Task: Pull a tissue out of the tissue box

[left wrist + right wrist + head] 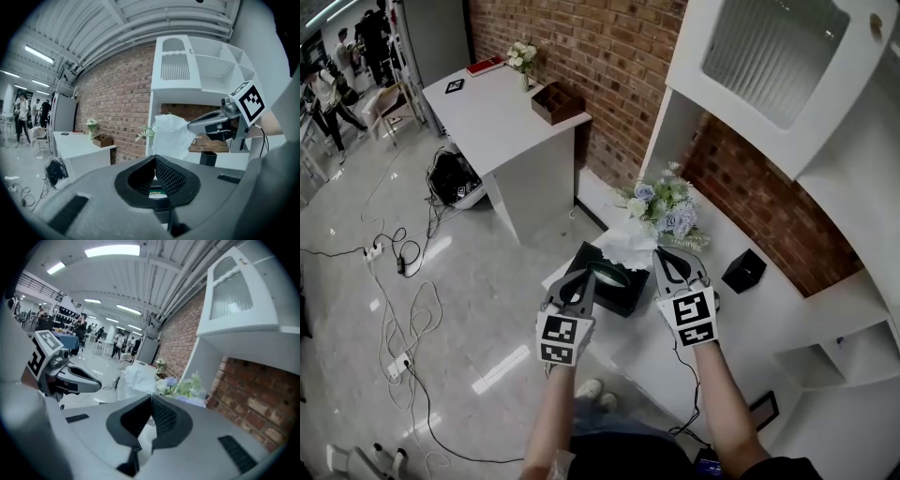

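- So far, my right gripper (151, 398) has its jaws clenched on the tissue (136, 380); white shows in the gap behind the tips, and the rest bunches up just beyond them.
- From the left gripper view, the right tips touch the tissue's (171, 136) edge, and it stands tall and crumpled.
- My left gripper (154, 158) has its jaws pressed together with nothing between them. In the head view it sits at the box's (609, 292) left edge; I cannot tell whether it bears on it.
- The box rests on the counter (750, 309), with the tissue (623, 242) rising from its opening.
- Grasp done, I judge; the pull is only partly done. The tissue's lower end looks not yet clear of the box, so what's left is drawing it up and away.
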A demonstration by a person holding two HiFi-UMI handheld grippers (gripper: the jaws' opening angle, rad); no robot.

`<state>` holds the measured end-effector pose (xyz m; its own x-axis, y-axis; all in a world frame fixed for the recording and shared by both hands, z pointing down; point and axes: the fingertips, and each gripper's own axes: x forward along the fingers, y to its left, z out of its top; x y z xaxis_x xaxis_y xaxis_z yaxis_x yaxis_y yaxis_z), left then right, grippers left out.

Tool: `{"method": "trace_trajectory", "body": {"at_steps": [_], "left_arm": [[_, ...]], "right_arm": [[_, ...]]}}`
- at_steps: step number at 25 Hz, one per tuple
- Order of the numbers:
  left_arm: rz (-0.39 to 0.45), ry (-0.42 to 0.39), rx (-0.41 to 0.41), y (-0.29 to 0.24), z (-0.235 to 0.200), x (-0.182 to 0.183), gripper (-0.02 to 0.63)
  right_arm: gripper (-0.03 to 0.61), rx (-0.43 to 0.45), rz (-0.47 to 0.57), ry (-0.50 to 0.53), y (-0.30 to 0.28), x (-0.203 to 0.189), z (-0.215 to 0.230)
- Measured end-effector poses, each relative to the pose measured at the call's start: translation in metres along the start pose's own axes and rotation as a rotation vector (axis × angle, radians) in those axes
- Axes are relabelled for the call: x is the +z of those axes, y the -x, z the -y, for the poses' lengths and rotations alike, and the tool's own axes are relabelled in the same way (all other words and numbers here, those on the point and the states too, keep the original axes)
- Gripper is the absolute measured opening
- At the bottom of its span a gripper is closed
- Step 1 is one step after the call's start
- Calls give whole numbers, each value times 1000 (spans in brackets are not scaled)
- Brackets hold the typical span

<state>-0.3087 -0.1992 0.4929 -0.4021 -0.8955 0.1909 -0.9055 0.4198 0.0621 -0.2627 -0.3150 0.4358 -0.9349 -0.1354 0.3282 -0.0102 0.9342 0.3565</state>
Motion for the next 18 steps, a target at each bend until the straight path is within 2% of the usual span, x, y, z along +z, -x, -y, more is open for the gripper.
{"method": "trace_trajectory", "body": {"at_steps": [5, 10, 14, 18], "left_arm": [[35, -28, -43, -7, 19, 21, 9], [73, -64, -117, -25, 58, 42, 9], [91, -95, -202, -43, 101, 56, 9], [106, -116, -306, -61, 152, 67, 9]], "right_arm": [[2, -112, 148, -90, 53, 10, 29], [2, -254, 264, -217, 118, -5, 65], [2, -399, 307, -326, 174, -29, 96], [2, -556, 304, -376, 232, -57, 122]]}}
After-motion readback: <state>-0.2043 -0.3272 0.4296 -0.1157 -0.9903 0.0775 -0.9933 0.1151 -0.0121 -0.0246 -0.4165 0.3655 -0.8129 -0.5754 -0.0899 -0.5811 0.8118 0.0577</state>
